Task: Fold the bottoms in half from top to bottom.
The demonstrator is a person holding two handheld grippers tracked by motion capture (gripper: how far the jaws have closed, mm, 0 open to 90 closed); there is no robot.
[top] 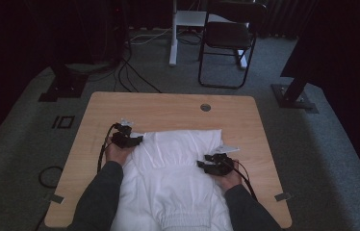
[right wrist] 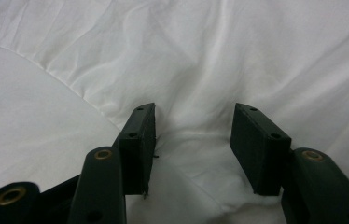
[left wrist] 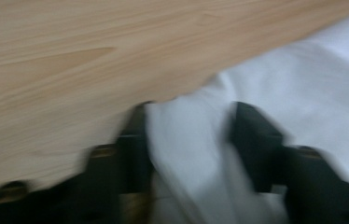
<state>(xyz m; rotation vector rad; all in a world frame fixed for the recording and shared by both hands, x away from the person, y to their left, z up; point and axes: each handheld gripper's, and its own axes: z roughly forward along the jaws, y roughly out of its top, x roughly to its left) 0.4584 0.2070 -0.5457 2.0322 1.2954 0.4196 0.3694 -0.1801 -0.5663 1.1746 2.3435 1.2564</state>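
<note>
White cloth, a sweatshirt-like garment [top: 178, 178], fills the lower centre of the high view on the wooden table [top: 245, 120]. The left gripper [top: 126, 140] and right gripper [top: 215, 163] both press on it, jaws apart. Closing now may pinch several layers and bunch the fold, I judge.

- A light wooden table [top: 178, 108] stands on grey carpet [top: 19, 144]; a round grommet hole [top: 205, 107] sits near its far edge, toward 1 o'clock
- A black folding chair [top: 228, 41] stands at 12 o'clock; a white desk leg [top: 173, 33] just beside it, toward 11
- Black cables [top: 130, 77] trail across the floor at 11 o'clock; dark stand bases [top: 296, 96] at 2 and 10; the room's edges lie dim
</note>
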